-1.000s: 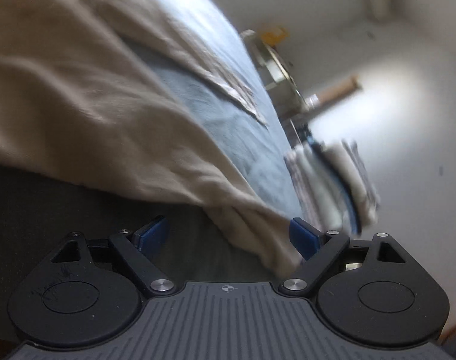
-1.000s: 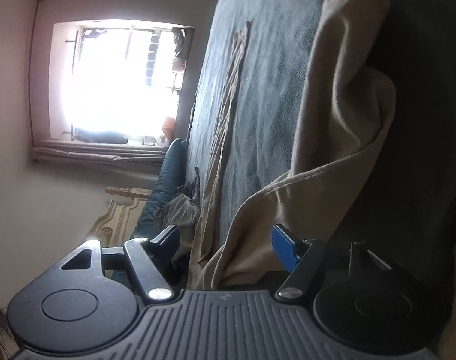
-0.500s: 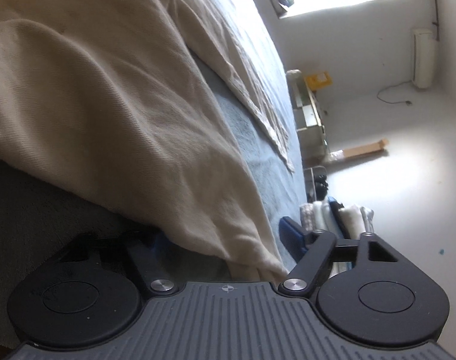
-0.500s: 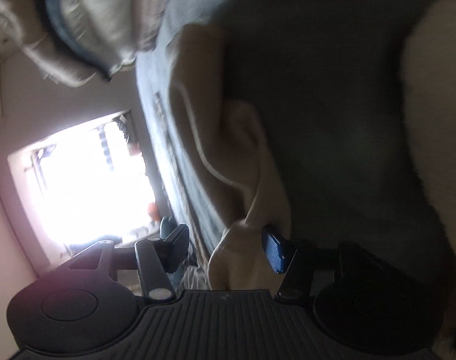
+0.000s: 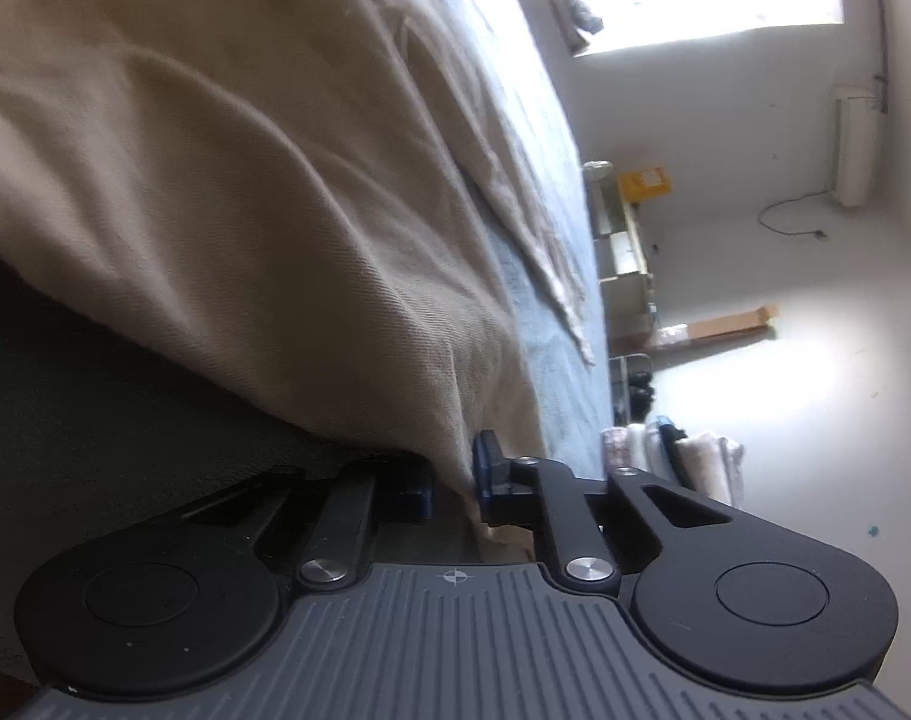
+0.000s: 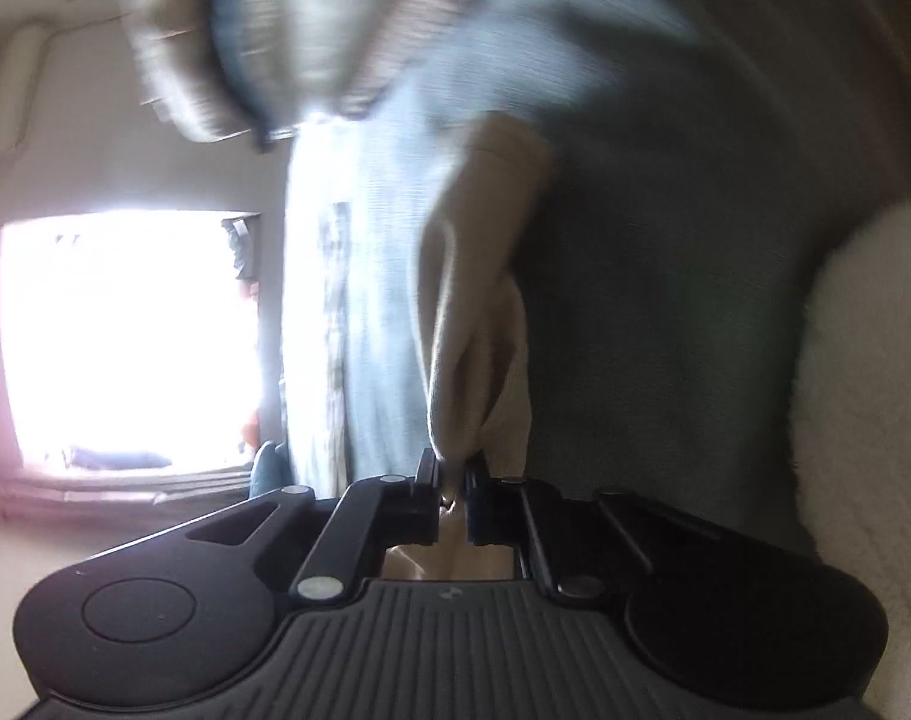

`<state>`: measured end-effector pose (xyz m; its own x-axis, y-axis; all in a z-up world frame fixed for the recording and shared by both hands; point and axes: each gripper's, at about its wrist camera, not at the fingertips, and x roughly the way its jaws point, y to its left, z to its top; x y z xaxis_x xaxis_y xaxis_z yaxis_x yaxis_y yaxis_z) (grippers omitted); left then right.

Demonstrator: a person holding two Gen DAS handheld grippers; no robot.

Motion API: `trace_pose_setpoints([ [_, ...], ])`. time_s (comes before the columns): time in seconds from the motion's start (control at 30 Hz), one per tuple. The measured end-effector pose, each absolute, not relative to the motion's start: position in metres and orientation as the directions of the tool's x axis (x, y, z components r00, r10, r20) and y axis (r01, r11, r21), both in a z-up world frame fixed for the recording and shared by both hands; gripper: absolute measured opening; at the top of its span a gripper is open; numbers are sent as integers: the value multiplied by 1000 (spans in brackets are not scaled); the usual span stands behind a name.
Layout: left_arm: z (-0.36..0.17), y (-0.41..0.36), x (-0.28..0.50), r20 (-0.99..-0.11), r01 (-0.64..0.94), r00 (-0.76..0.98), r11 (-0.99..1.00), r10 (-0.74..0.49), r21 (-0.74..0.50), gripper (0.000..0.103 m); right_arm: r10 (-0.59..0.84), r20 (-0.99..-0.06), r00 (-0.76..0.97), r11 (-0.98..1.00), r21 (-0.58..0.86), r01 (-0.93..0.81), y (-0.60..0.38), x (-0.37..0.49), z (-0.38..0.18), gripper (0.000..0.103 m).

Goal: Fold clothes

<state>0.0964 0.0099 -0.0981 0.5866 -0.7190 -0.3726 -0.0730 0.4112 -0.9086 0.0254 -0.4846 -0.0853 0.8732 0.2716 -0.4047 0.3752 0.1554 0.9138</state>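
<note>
Cloth: beige garment (image 5: 263, 192) lies spread over a bed with a blue-grey cover (image 5: 551, 276); in the left wrist view it fills most of the frame in broad folds, and one corner hangs down to the tongs. In the right wrist view a narrow fold of the same beige fabric (image 6: 485, 300) runs up from the tongs across the cover.
Left tongs: left tongs (image 5: 455, 480) are nearly closed, the blue pads pinching the beige corner between them.
Right tongs: right tongs (image 6: 452, 480) are closed to a thin gap, with the beige fold clamped between the two fingers.
Bed: the cover (image 6: 665, 240) looks dark and shaded on the right side of the right wrist view.
Fleece: a white fluffy item (image 6: 863, 420) sits at the right edge of that view, on the bed.
Stack: folded clothes (image 5: 695, 456) lie at the bed's edge, just beyond the left tongs; the same kind of pile appears blurred (image 6: 263, 36) at the top of the right wrist view.
Room: a bright window (image 6: 125, 336), a white wall with a cardboard box (image 5: 731, 324), and a yellow box (image 5: 644, 183).
</note>
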Motion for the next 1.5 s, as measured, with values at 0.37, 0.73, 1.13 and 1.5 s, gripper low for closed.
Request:
trace_pose_setpoints([
  [0.37,-91,26,103,-269,-47,668,322,-693,-946,9,371,-236,898,488,873,28,-434,188,50,8],
  [0.73,-108,41,88,-316,-58,619,360,-719,-931,9,207,-474,856,563,773,293,-518,130,-44,13],
  [1.13,-96,57,66,-355,-23,637,443,-684,-896,48,335,-383,861,418,879,228,-520,68,-60,30],
  [1.5,-89,124,-7,-417,-126,798,556,-436,-822,72,709,-318,629,502,855,-133,-438,95,-32,36],
])
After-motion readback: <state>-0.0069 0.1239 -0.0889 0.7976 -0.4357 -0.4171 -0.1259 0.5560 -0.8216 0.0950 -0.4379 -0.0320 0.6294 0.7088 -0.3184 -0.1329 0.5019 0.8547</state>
